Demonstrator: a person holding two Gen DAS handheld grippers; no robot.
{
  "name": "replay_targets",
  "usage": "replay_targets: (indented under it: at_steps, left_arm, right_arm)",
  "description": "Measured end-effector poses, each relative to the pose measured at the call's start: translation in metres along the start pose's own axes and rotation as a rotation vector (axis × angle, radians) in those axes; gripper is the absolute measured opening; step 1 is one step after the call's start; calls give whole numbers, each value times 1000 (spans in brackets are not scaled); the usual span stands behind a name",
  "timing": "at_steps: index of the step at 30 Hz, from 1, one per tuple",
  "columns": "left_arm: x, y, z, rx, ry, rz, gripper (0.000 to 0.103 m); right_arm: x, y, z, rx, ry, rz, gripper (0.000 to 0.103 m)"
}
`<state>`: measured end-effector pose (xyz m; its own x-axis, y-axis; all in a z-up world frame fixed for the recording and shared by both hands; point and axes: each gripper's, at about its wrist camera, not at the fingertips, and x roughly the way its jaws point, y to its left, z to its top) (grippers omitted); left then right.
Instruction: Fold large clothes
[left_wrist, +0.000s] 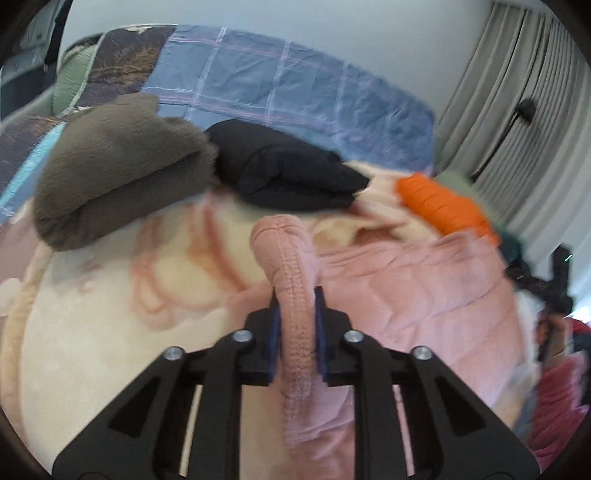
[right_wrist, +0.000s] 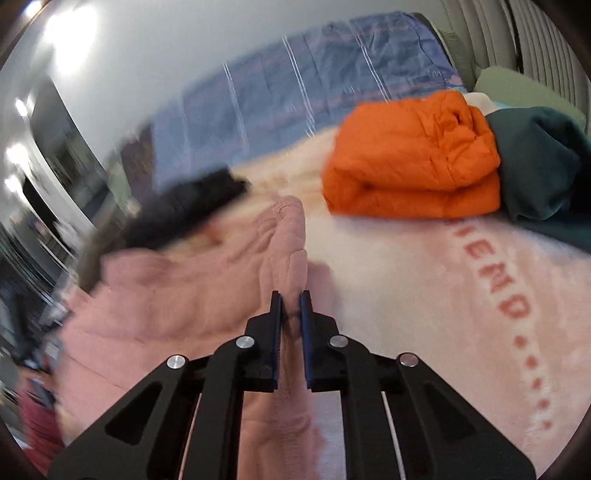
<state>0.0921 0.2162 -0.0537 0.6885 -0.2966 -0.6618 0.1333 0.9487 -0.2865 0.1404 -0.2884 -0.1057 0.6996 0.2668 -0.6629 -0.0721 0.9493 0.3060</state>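
A pink fleece garment (left_wrist: 424, 291) lies spread on a cream and pink blanket (left_wrist: 110, 332) on a bed. My left gripper (left_wrist: 297, 295) is shut on a thick ribbed hem of the pink garment (left_wrist: 291, 258), which stands up between the blue pads. In the right wrist view the same pink garment (right_wrist: 166, 295) stretches to the left, and my right gripper (right_wrist: 290, 299) is shut on a bunched edge of it that rises ahead of the jaws.
A folded brown fleece (left_wrist: 118, 173) and a folded black garment (left_wrist: 280, 170) lie beyond the left gripper. A folded orange jacket (right_wrist: 413, 162) and a dark teal garment (right_wrist: 546, 170) sit at the right. A blue plaid sheet (left_wrist: 280, 81) covers the far bed; curtains (left_wrist: 517, 92) hang right.
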Motion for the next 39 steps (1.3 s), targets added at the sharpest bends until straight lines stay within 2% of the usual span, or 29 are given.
replay_targets:
  at_steps: [1,2,5,7,9,11,13,14,15,16,17,18,19,21,23,25,26,28,29,31,33,36,39]
  left_arm:
    - [13,5,-4,4,35,56,32]
    - [26,10,-9,-8,68,92,36]
    - [25,23,-13,-103,35,59,49]
    - [11,26,-14,-130,8,19,69]
    - [0,25,-16,-114,-2,-6,74]
    - [-4,20,-23,-101,16,-39,76]
    - [-3,13,-33,-101,51,-104,77]
    - [-3,8,-41,-103,74,-134,76]
    - [-1,0,-50,-92,94,-166,60]
    - [-2,-6,-55,-72,93,-168,31]
    - [-5,-14,-60,-46,83,-151,26]
    - [-12,-22,-63,-19,66,-127,17]
    - [-18,-26,-64,2,57,-116,15]
    - [-23,-28,-67,27,62,-82,15]
    - [-16,-23,-76,31,92,-57,19]
    - [-7,-14,-84,-11,88,-78,24]
    - [-12,-10,-85,-40,68,-101,25]
    - [-23,-4,-85,-81,53,-122,32]
    - [-29,-2,-86,-80,48,-115,36]
    - [-43,-3,-89,-50,46,-93,37]
    - [-61,-6,-92,-22,37,-115,37]
    - [-78,-13,-104,12,52,-181,49]
    - [-80,-15,-122,29,103,-189,50]
  right_arm:
    - [14,0,-4,-2,35,-45,13]
    - [19,-3,-9,10,48,-51,13]
    - [13,-10,-15,64,19,-18,22]
    - [1,-12,-15,72,7,8,55]
    - [-8,-13,-18,57,12,1,66]
    - [-6,-13,-19,50,43,25,66]
    - [-4,-14,-27,78,84,81,65]
    - [0,-13,-34,94,99,107,57]
    - [0,-11,-38,94,95,117,27]
    - [-2,-7,-41,88,82,119,19]
    - [-10,-3,-42,84,52,102,14]
    - [-20,3,-42,74,23,95,14]
    - [-28,8,-42,64,3,80,14]
    - [-34,19,-44,20,-3,23,14]
    - [-21,23,-54,-31,32,-62,16]
    - [-10,21,-65,-29,51,-94,19]
    - [-11,21,-70,-30,33,-105,21]
    - [-19,22,-73,-43,2,-128,33]
    - [-27,23,-73,-52,-9,-140,35]
    - [-36,24,-72,-70,-21,-166,37]
    - [-52,31,-77,-117,-47,-209,37]
    - [-57,38,-86,-153,-38,-197,41]
    - [-53,33,-102,-133,-3,-175,45]
